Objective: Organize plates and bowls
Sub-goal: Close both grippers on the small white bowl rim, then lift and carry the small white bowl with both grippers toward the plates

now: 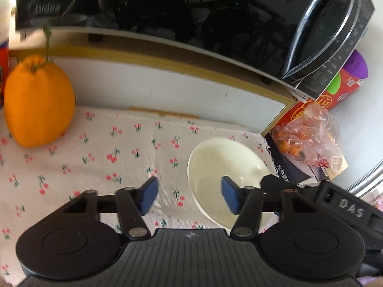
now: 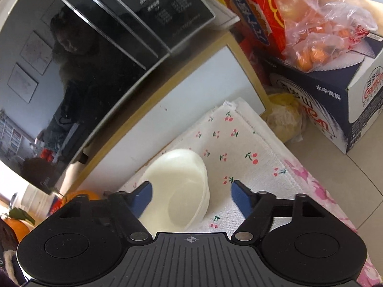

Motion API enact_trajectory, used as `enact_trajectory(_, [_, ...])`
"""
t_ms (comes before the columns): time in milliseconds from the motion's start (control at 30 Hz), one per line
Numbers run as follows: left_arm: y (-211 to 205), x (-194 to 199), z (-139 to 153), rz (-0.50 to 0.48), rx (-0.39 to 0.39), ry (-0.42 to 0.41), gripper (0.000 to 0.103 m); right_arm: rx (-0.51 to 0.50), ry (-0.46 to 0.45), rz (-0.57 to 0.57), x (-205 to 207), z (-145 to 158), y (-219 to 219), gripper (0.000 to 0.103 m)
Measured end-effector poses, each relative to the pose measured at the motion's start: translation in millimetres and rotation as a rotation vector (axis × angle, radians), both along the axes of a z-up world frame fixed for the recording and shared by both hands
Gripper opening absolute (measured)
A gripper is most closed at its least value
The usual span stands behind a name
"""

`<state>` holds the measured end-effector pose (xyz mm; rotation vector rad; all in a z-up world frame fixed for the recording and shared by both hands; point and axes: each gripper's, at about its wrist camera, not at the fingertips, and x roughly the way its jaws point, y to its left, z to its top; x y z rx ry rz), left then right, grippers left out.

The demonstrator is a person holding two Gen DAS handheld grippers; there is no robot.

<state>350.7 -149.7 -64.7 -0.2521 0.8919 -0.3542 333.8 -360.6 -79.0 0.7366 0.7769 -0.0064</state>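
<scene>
- On the cherry-print cloth (image 1: pixel 100 148), left wrist view: the white bowl (image 1: pixel 222 167) sits near the cloth's right edge. The left gripper (image 1: pixel 189 195) straddles the bowl's near-left rim, one pad inside, one outside on the cloth; jaws apart, nothing clamped.
- Right wrist view: the bowl (image 2: pixel 182 186) appears to be a nested stack of thin-rimmed bowls. The right gripper (image 2: pixel 191 198) brackets its right rim; jaws released, no contact visible.
- Handling judgement: glazed, rigid, slippery, chip-prone. Pinch the rim wall squarely; lift level so nested pieces do not slide.
</scene>
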Motion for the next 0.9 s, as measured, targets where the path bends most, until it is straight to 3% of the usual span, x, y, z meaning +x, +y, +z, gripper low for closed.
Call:
enact_trajectory(67, [1,0,-3,0.005,-0.017,0.013,0.039,-0.01,0.01,0.007,2,-4,2,0.051])
enact_trajectory(200, [3,1,-7,0.009,-0.051,0.037,0.017,-0.017,0.022,0.018,4,-10,7,0.025])
enact_trajectory(300, [2,1,-9,-0.003,-0.059,0.044,0.012,-0.03,0.029,0.025,4,-10,9,0.014])
enact_trajectory(900, [15,-22,20,0.016,-0.017,0.034,0.011,-0.029,0.002,0.074,-11,20,23,0.012])
